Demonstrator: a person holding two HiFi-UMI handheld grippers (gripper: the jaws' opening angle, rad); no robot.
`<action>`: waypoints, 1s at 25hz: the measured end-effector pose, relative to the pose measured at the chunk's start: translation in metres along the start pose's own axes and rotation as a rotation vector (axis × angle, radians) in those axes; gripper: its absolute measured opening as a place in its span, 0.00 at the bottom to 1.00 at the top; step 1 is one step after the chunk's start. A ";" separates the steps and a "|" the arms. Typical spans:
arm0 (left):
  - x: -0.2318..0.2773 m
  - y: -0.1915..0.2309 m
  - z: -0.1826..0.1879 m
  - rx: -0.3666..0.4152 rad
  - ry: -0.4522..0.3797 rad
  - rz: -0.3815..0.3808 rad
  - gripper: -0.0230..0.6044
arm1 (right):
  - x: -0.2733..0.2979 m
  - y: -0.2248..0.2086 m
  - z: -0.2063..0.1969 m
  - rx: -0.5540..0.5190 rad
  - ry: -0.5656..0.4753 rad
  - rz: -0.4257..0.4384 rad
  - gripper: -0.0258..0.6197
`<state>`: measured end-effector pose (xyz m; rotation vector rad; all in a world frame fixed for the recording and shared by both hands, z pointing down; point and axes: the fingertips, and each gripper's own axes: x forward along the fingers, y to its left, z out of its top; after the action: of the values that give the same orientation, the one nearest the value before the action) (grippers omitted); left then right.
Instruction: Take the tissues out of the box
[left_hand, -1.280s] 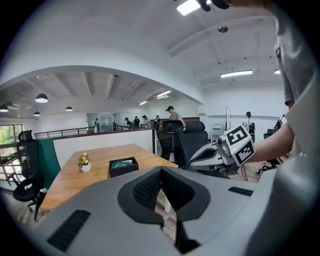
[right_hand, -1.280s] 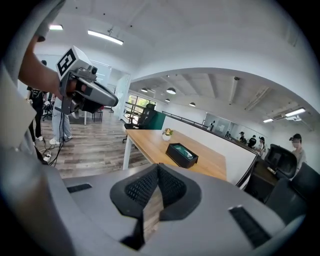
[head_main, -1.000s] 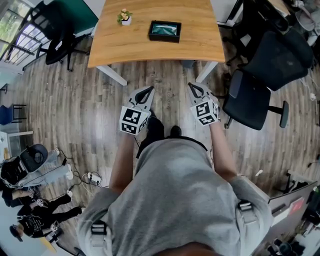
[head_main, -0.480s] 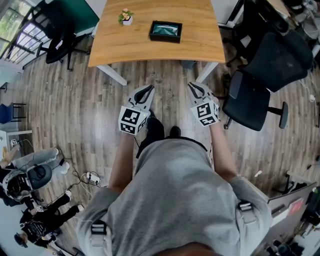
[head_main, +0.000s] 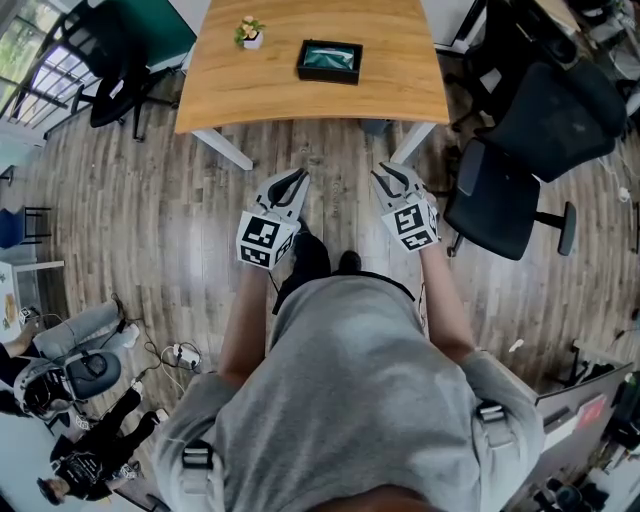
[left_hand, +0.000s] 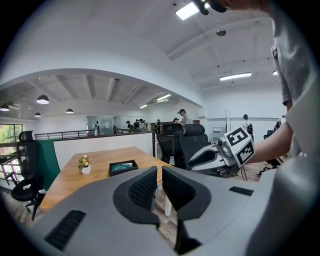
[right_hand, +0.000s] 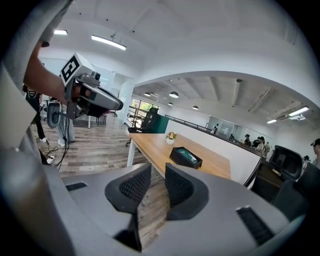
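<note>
A black tissue box (head_main: 329, 61) with teal tissues showing lies on the wooden table (head_main: 400, 80), far ahead of both grippers. It also shows in the left gripper view as the box (left_hand: 123, 167) and in the right gripper view as the box (right_hand: 185, 157). I hold both grippers in the air over the wooden floor, well short of the table. My left gripper (head_main: 293, 181) (left_hand: 159, 171) is shut with nothing in it. The jaws of my right gripper (head_main: 392, 174) (right_hand: 158, 167) are opening, with nothing between them.
A small potted plant (head_main: 249, 34) stands left of the box. Black office chairs (head_main: 520, 170) crowd the right side, and another chair (head_main: 115, 70) stands at the upper left. People and cables (head_main: 175, 355) are on the floor at the lower left.
The right gripper's jaws have spread apart a little. Both grippers stay in the same place. A person at the lower left has shifted.
</note>
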<state>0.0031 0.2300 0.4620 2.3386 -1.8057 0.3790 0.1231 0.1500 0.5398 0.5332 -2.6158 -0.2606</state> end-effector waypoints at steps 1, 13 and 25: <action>0.000 0.000 0.000 -0.001 0.000 0.000 0.08 | 0.000 0.000 -0.001 -0.003 0.002 0.000 0.19; 0.012 0.002 -0.001 0.018 0.018 0.001 0.25 | 0.007 -0.007 -0.011 0.024 0.014 0.023 0.31; 0.016 0.020 -0.005 0.020 0.031 0.000 0.37 | 0.022 -0.013 -0.002 0.023 0.019 0.023 0.34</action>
<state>-0.0133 0.2113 0.4713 2.3330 -1.7964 0.4330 0.1100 0.1286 0.5464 0.5106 -2.6074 -0.2174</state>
